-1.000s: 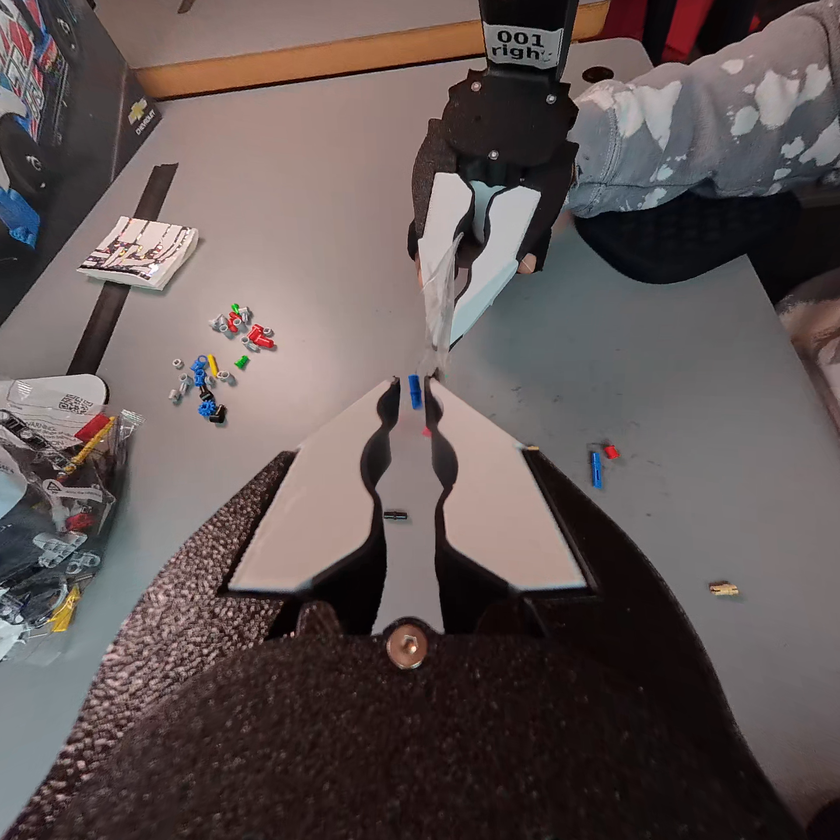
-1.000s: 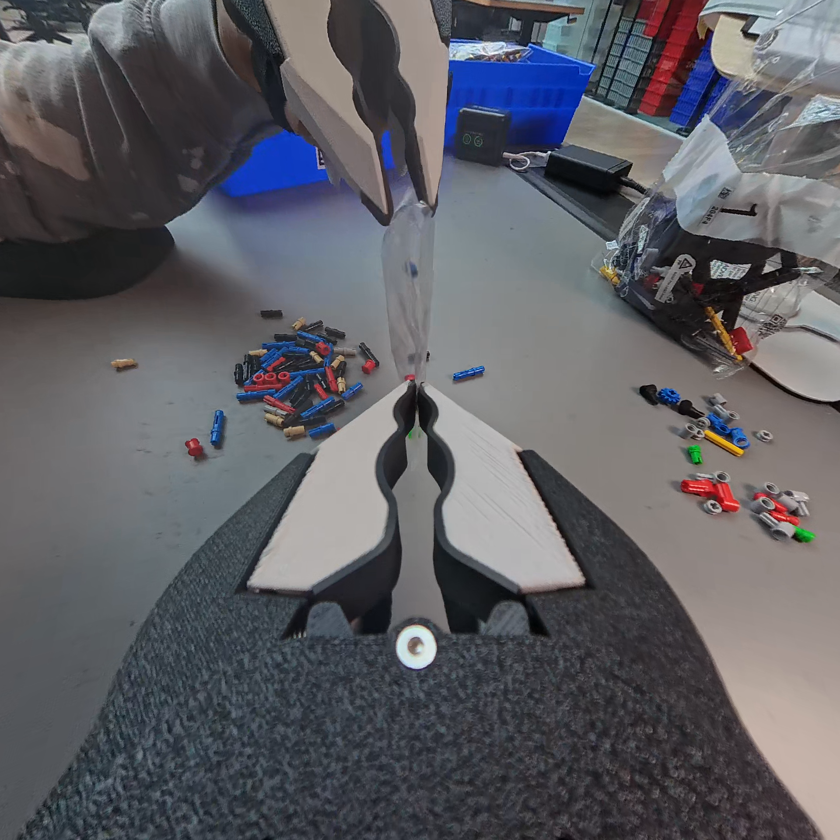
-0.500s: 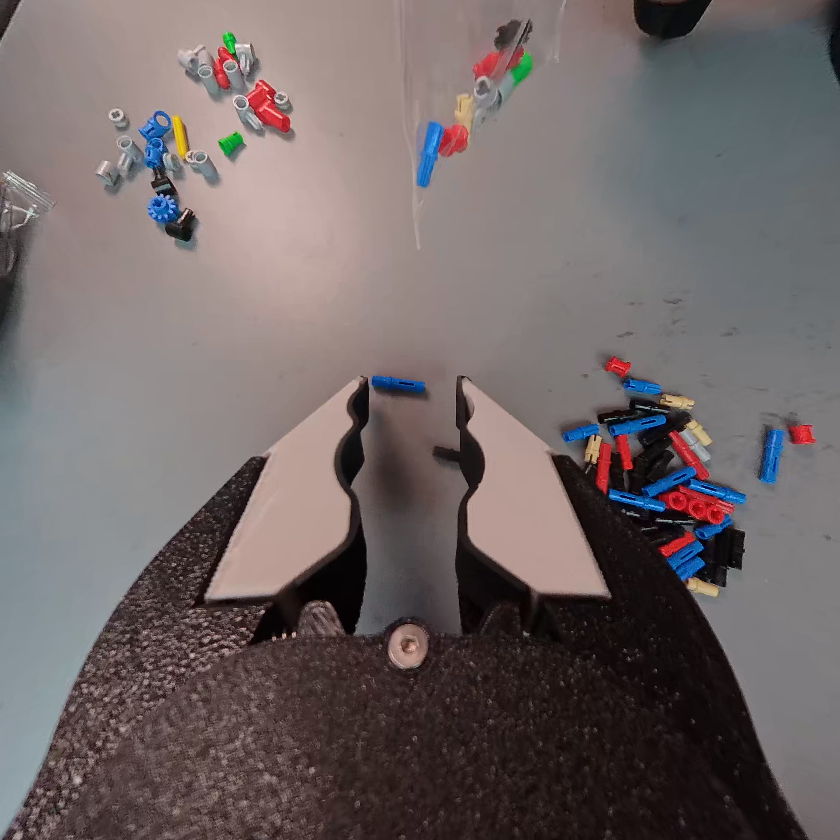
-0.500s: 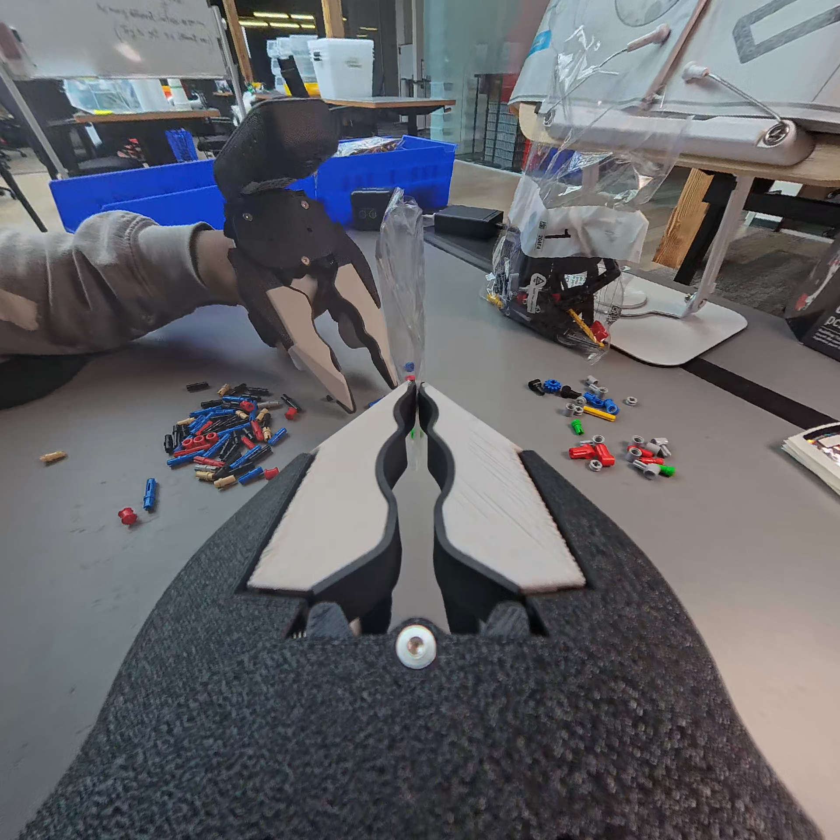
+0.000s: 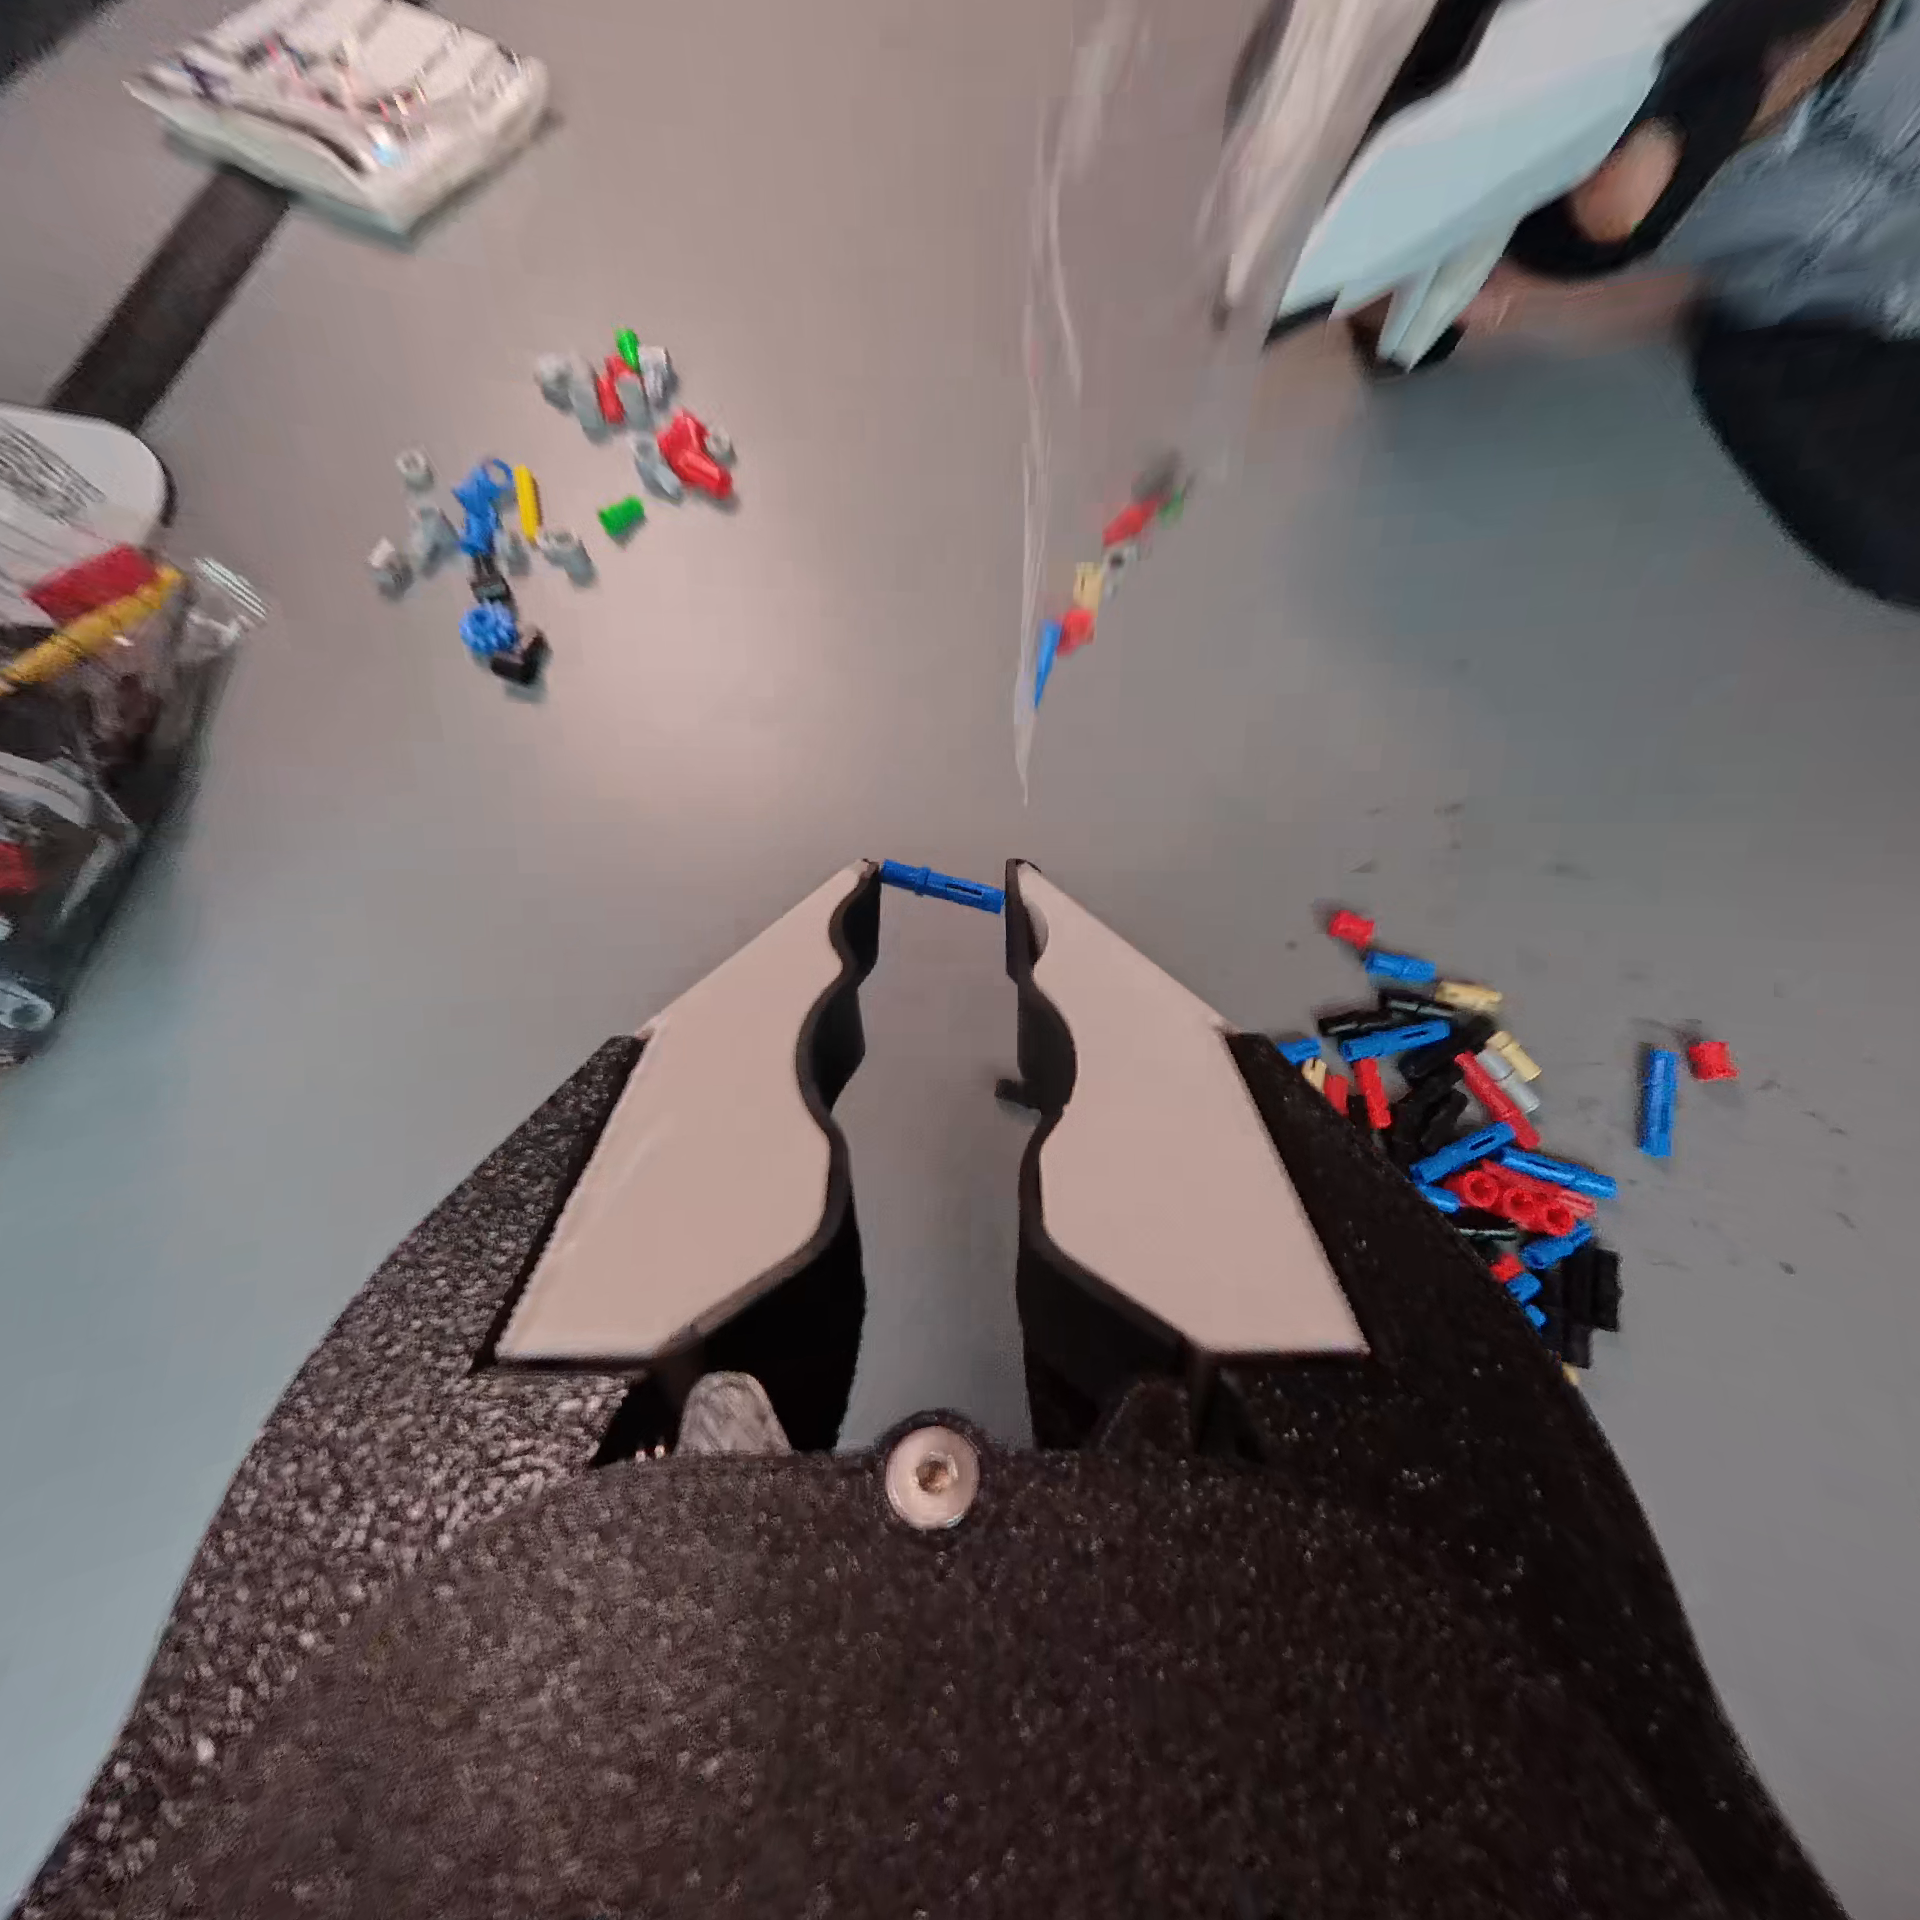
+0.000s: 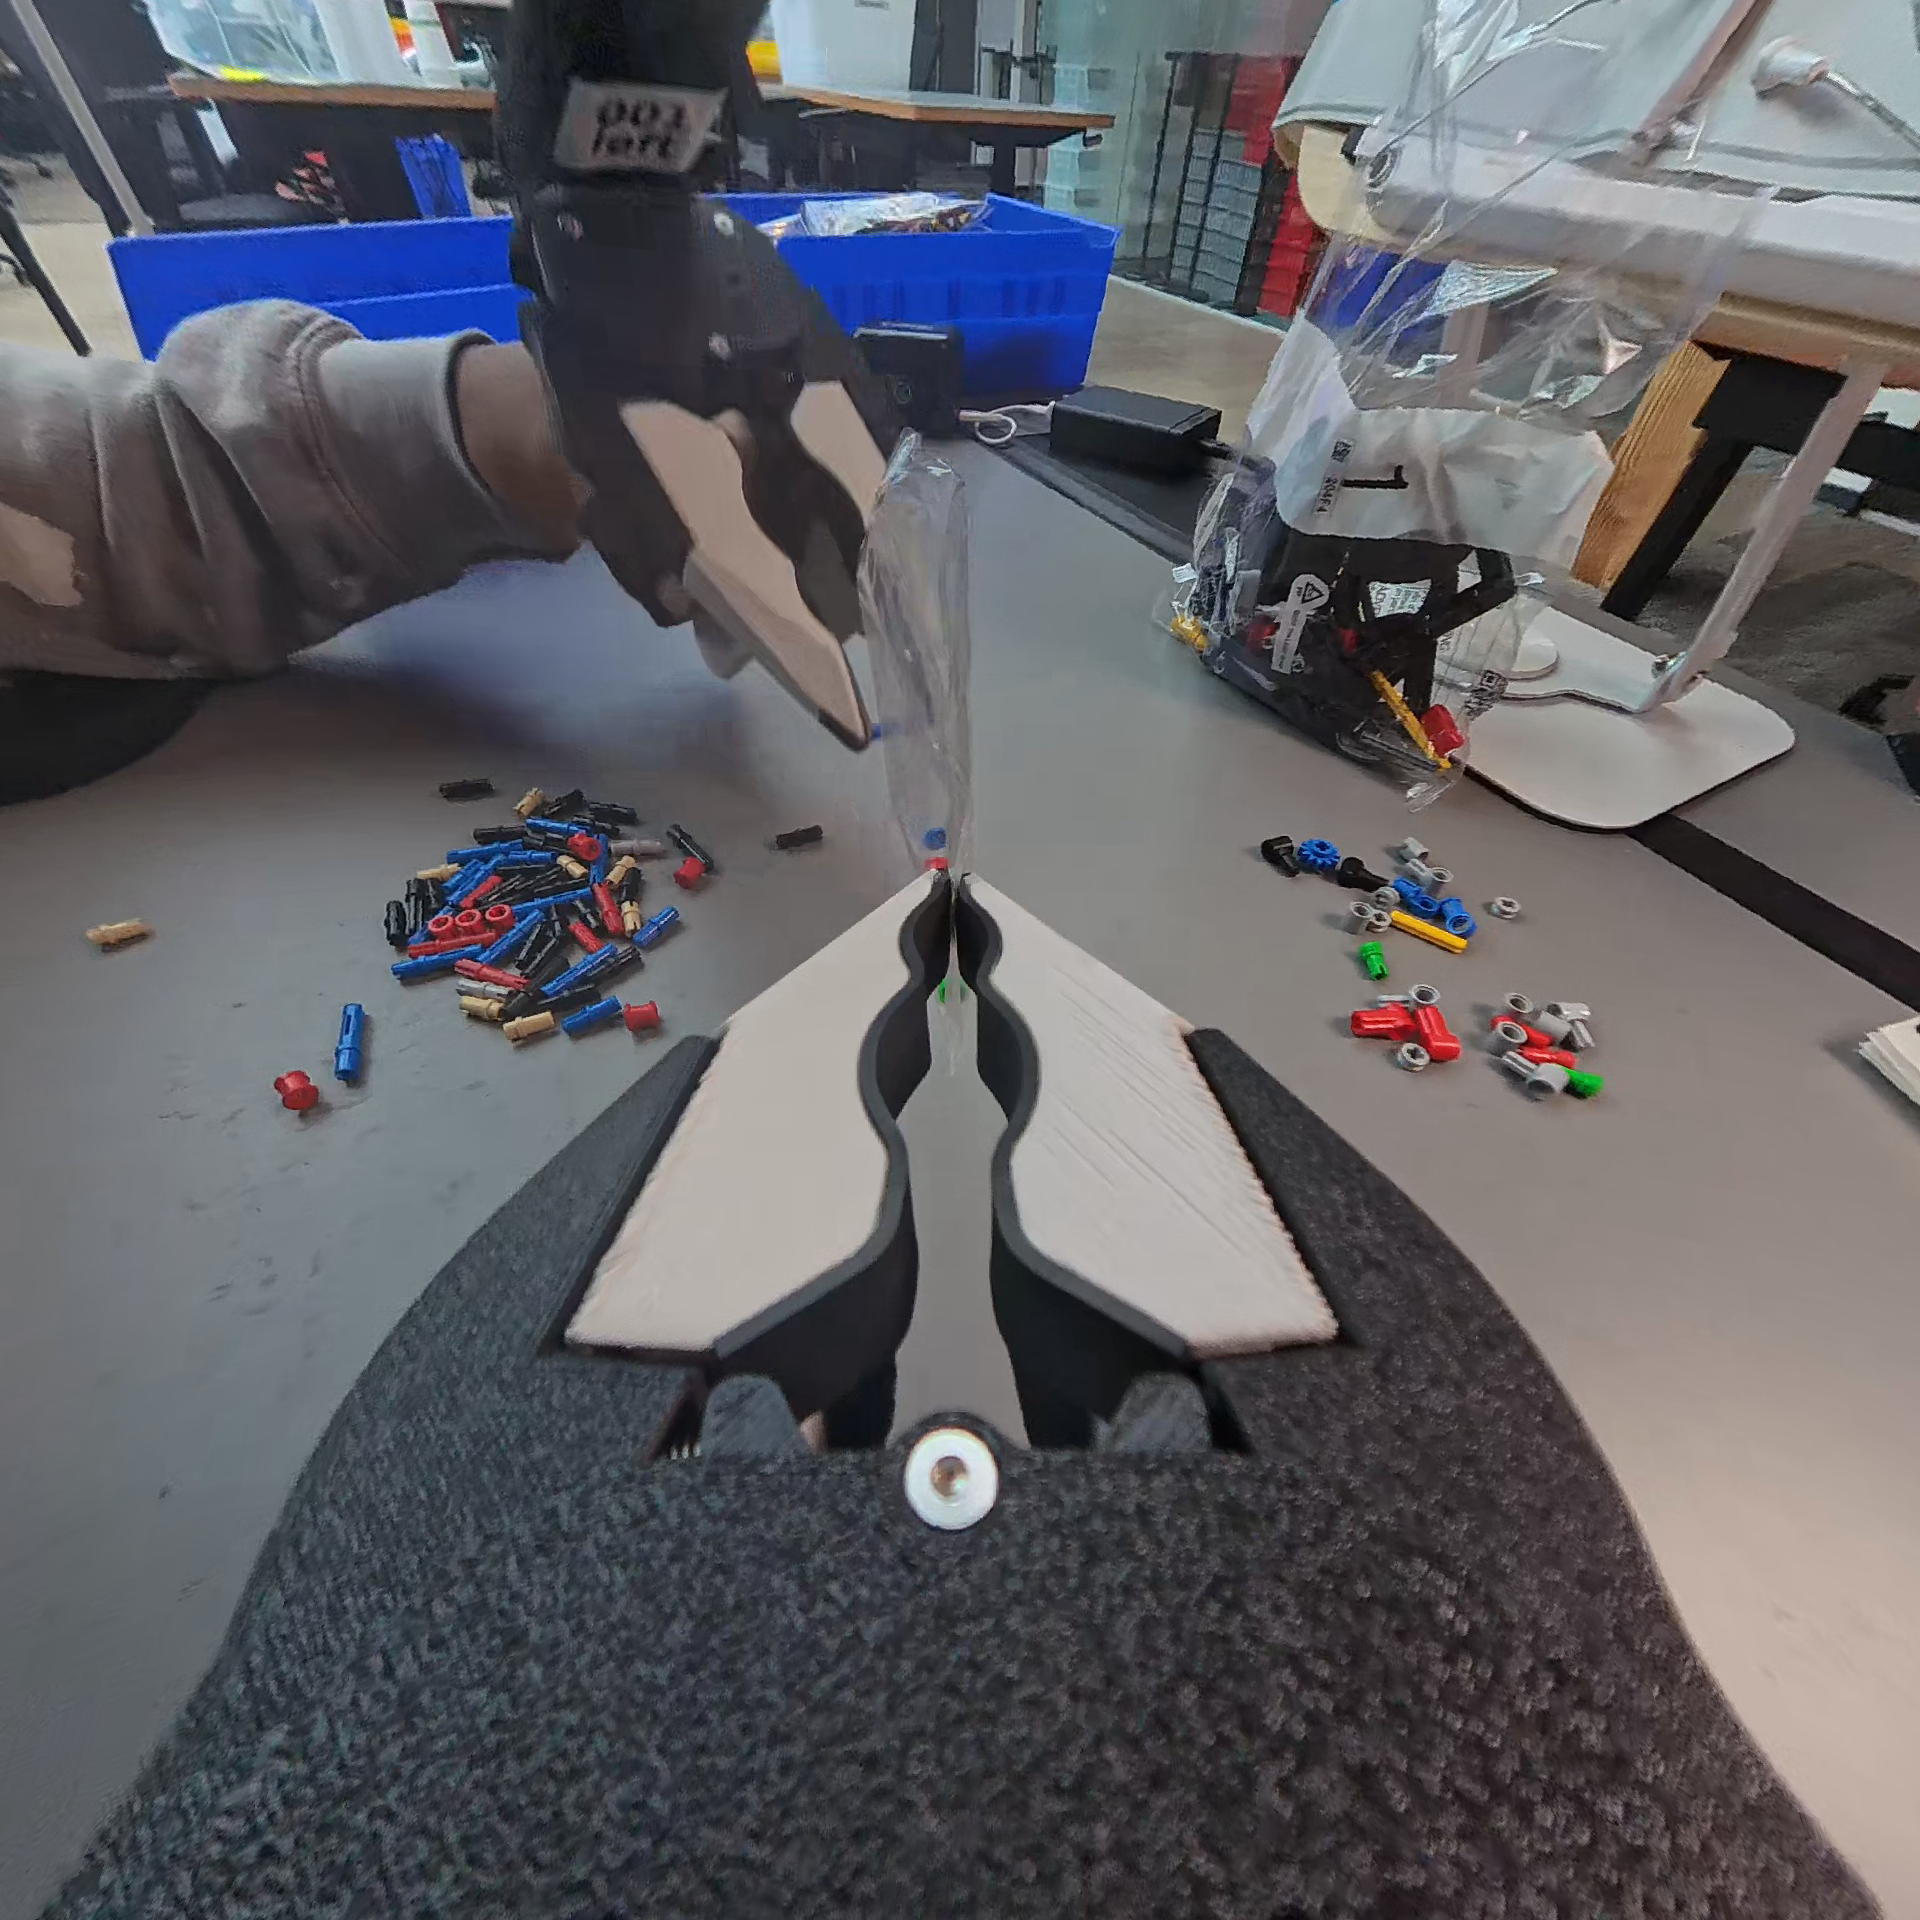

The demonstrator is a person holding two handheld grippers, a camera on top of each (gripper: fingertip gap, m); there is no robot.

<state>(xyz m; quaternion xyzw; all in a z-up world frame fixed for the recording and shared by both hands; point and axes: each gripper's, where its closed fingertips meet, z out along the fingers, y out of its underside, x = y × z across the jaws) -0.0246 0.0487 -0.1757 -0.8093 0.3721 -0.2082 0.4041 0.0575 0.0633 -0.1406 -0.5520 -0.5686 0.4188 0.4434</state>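
Clear bag (image 6: 920, 644) with coloured pegs pinched upright in closed right gripper (image 6: 951, 883); blue pin (image 5: 941, 886) clamped crosswise between left gripper (image 5: 941, 883) tips.

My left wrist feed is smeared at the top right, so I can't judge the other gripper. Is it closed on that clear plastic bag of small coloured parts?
Observer: Yes. The right wrist view shows the right gripper shut, tips pinching the clear plastic bag, which stands up from them.
Operator: Is my gripper resting on the table?
Observer: No. The left gripper hangs above the grey table, close beside the bag, so the small blue plastic pin at its tips is in the air.
Operator: What lies beyond it?
Observer: Long blue plastic bins along the table's far side.
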